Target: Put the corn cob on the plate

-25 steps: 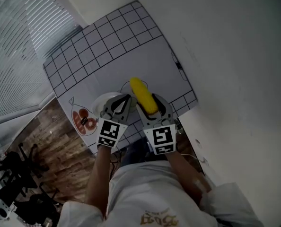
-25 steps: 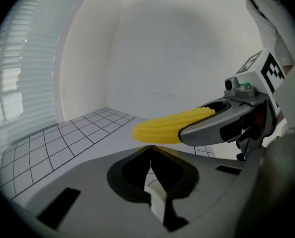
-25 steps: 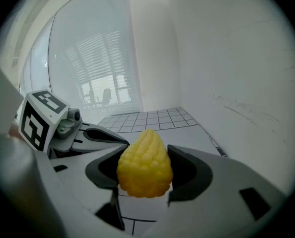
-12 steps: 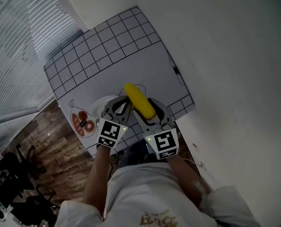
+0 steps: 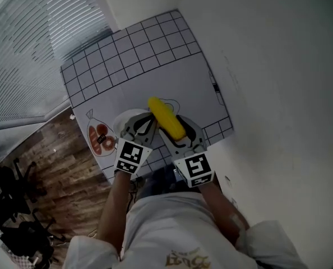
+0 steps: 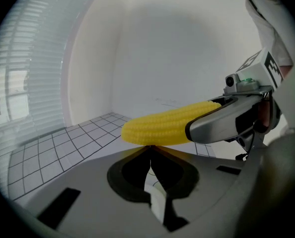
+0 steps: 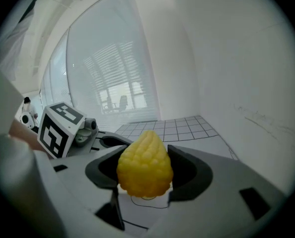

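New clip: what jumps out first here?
The bright yellow corn cob stands out, clamped in the right gripper and held above the gridded mat near its front edge. Beside it the left gripper is shut on nothing, with the white plate showing beneath it.

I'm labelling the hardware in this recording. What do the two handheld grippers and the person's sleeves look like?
The left gripper and the right gripper look alike: grey, curved jaws with dark hollows on their inner sides. Each carries a white marker cube printed with black square patterns. The person wears a white top whose sleeves leave the forearms bare.
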The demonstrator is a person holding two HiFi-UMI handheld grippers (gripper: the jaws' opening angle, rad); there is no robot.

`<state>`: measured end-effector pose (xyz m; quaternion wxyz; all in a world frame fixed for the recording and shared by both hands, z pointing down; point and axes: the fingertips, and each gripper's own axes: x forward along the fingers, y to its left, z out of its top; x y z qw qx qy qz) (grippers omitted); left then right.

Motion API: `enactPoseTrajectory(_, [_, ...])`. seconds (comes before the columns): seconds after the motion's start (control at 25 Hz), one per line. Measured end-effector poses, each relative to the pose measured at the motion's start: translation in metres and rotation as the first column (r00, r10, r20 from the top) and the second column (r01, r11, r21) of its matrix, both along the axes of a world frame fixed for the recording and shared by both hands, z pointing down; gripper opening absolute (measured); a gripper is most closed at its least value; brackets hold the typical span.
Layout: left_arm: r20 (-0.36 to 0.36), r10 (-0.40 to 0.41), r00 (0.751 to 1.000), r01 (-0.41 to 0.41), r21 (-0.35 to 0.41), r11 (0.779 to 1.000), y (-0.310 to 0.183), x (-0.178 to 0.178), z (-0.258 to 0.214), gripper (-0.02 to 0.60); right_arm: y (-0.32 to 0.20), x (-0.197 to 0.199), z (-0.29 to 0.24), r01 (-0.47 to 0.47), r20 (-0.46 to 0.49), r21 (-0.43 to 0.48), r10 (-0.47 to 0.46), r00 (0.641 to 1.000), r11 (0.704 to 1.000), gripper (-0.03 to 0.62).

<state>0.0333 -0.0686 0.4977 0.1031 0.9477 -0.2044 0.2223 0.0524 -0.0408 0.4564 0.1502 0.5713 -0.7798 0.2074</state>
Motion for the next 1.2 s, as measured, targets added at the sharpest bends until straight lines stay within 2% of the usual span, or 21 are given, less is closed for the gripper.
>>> enactPoseTrajectory(0.24, [0.022,-0.061,0.998,0.061,0.017,0.998,-0.003,-0.035,-0.004,0.009,-0.004,-0.033,-0.004,0.115,-0.006,0.007,-0.115,0.993,0.993,0.258])
enactPoseTrajectory(0.44, [0.029,-0.140,0.990,0.139,0.003,0.990,0.001,-0.071,-0.002,0.009,-0.004,-0.066,-0.002,0.223,-0.014,0.001,-0.223,0.975,0.975,0.258])
enactPoseTrajectory(0.88, [0.025,-0.299,0.954,0.299,-0.001,0.954,0.004,-0.130,-0.004,0.009,-0.006,-0.121,-0.003,0.428,0.000,0.004,-0.428,0.904,0.904,0.258])
enactPoseTrajectory(1.2, [0.059,-0.344,0.937,0.346,-0.036,0.937,0.016,-0.148,0.013,0.009,-0.004,-0.136,0.008,0.547,-0.013,-0.028,-0.547,0.837,0.837,0.258])
